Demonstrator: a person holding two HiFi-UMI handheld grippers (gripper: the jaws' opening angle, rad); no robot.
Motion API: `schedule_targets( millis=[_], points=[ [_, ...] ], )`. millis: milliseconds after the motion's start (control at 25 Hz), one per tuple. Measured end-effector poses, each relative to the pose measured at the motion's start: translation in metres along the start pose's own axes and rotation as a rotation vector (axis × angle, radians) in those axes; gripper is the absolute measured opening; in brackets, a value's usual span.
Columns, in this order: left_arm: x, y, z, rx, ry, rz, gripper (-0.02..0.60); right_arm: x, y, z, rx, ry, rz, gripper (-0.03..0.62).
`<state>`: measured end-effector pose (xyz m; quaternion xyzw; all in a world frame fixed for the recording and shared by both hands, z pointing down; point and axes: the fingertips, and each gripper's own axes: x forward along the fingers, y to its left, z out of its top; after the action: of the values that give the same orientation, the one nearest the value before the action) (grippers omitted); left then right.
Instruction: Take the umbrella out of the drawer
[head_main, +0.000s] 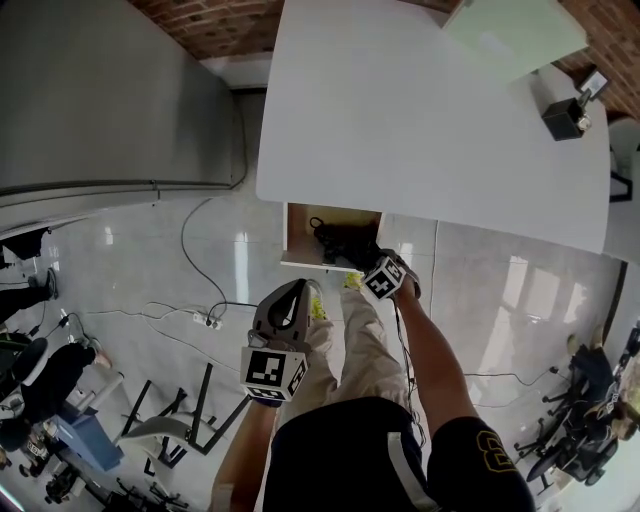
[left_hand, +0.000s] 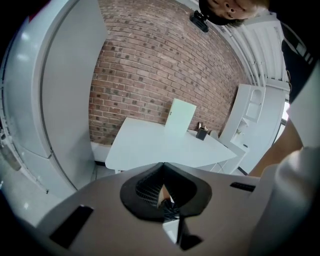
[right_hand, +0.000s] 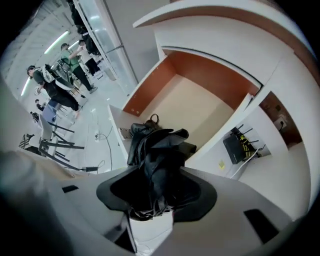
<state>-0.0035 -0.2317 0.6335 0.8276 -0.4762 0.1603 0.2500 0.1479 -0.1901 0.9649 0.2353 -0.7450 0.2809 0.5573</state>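
Observation:
The drawer (head_main: 300, 262) under the white table (head_main: 420, 120) stands pulled out, and the folded black umbrella (head_main: 338, 240) lies in it. My right gripper (head_main: 358, 260) reaches steeply down into the drawer. In the right gripper view the umbrella (right_hand: 160, 145) fills the gap between the jaws, and the right gripper (right_hand: 159, 192) is shut on its crumpled fabric over the wooden drawer bottom (right_hand: 200, 105). My left gripper (head_main: 298, 290) hangs in the air in front of the drawer, shut and holding nothing. In the left gripper view the left gripper (left_hand: 162, 167) points at the table (left_hand: 150, 145).
A pale green board (head_main: 510, 30) and a black box (head_main: 565, 118) sit on the table. A grey cabinet (head_main: 100, 90) stands left. Cables and a power strip (head_main: 207, 320) lie on the tiled floor. A black router (right_hand: 235, 145) sits beside the drawer. People stand far left (right_hand: 55, 90).

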Motion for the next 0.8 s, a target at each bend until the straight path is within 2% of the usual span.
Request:
schedule_targets(
  millis=[80,200,440,640,800],
  points=[
    [-0.013,0.004,0.002,-0.004,-0.001,0.011,0.015,-0.015,0.015,0.014,0.011,-0.042,0.017,0.203],
    [-0.032,0.009,0.008,0.003,-0.006,0.022,0.015,-0.039,0.025,0.029,0.083,-0.087,0.023,0.184],
    [-0.065,0.012,0.033,0.021,-0.053,0.030,0.015,-0.109,0.035,0.054,0.184,-0.211,0.028,0.170],
    [-0.083,0.007,0.057,0.034,-0.107,0.014,0.015,-0.207,0.056,0.058,0.184,-0.357,0.067,0.163],
    [-0.088,0.027,0.083,0.045,-0.151,0.022,0.015,-0.297,0.061,0.082,0.227,-0.548,0.085,0.152]
  ],
)
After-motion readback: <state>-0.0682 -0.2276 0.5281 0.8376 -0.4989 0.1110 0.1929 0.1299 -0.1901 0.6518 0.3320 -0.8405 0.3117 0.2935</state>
